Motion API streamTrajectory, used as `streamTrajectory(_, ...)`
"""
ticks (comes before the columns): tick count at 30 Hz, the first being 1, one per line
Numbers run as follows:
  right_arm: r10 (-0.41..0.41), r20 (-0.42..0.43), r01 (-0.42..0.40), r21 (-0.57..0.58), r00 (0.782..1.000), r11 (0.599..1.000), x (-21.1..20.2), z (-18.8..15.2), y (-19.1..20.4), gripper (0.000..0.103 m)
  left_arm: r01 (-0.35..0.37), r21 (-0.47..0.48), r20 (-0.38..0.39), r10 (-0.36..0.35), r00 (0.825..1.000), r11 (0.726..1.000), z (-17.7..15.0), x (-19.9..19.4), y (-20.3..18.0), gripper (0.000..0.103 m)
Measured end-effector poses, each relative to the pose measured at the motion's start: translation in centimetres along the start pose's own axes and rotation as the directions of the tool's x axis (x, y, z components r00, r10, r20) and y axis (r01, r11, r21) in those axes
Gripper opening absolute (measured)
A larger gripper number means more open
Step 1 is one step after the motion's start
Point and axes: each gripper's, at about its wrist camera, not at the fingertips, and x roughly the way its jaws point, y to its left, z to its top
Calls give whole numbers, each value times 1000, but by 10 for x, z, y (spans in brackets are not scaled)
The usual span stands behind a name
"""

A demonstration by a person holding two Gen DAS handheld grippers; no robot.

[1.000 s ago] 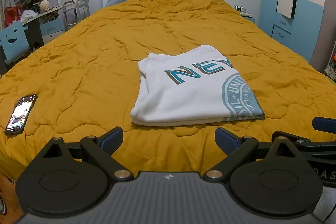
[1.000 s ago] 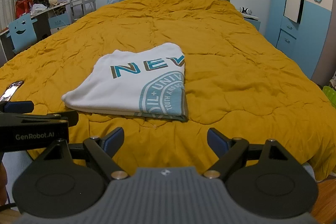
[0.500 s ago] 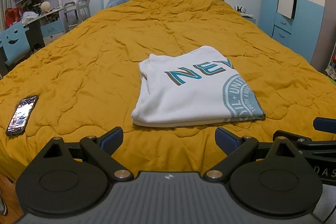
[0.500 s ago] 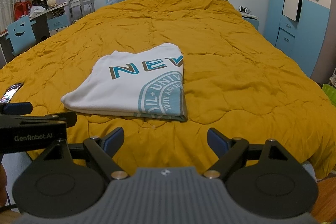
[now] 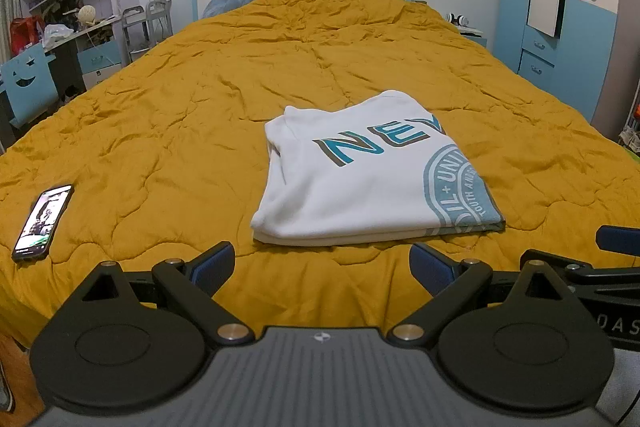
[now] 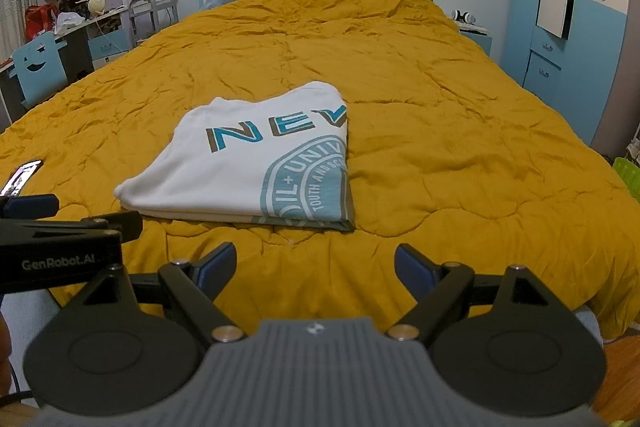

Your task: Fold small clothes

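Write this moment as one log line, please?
white T-shirt: folded, lying on bed | left gripper: open, empty | right gripper: open, empty

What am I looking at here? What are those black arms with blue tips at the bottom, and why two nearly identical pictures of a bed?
Those are two hand-held grippers a person carries, one per hand, each with its own camera looking along its fingers. One picture is from the left gripper, the other from the right gripper. Both are open and hold nothing. On the yellow quilt lies a folded white T-shirt with teal lettering, and a phone lies off to the left.
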Motion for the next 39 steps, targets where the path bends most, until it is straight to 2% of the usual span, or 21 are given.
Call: streamTrajectory(39,-6,-6,6,12,1000,1000,-1,-2,5,82,7,13,16,-7,1000,1000,1,-4,-3,103)
